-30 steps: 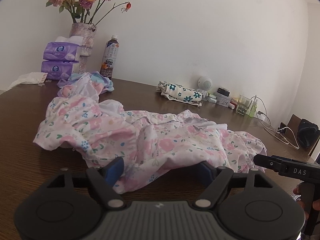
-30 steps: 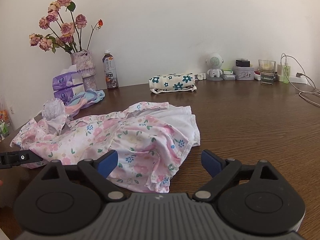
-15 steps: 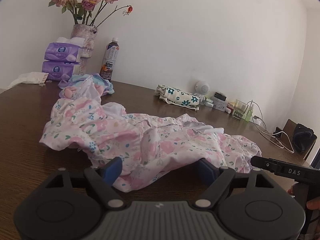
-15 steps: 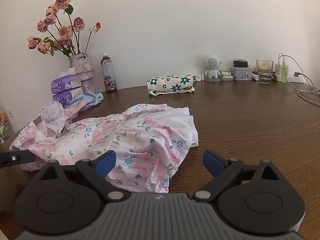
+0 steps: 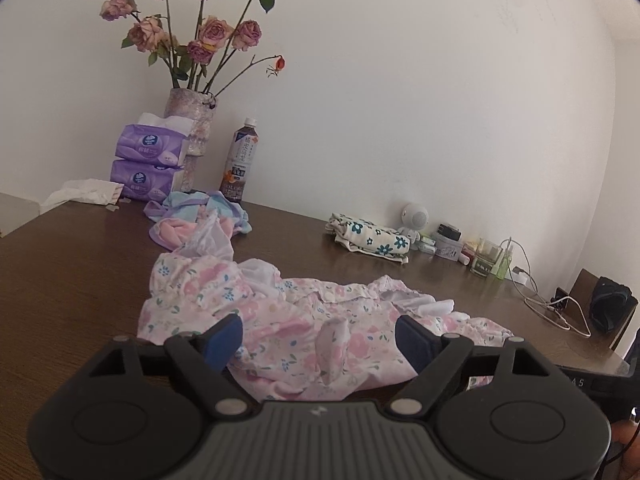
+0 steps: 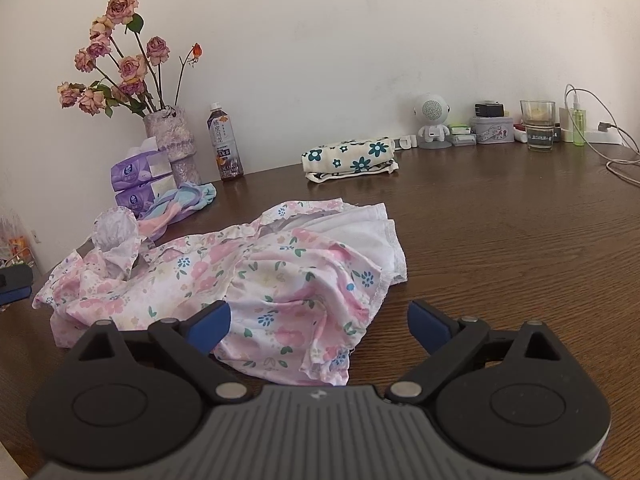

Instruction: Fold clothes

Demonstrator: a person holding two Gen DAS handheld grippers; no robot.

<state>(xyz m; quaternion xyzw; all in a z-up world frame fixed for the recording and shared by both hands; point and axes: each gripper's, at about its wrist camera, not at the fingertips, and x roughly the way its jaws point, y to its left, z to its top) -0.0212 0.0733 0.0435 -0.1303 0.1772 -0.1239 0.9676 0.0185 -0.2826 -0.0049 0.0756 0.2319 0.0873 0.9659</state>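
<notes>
Pink floral garment [image 6: 256, 280] crumpled on wooden table [image 6: 500, 220], left gripper [image 5: 320, 338] and right gripper [image 6: 318, 326] both wide apart, empty

Pink floral garment [image 6: 248, 276] lies crumpled on the brown table [image 6: 500, 240].

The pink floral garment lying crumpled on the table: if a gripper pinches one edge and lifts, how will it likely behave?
The pink floral garment lies in soft wrinkles, so it would probably drape limply. It looks thin, likely light. Bunched layers may trail and drag across the wooden table.
</notes>
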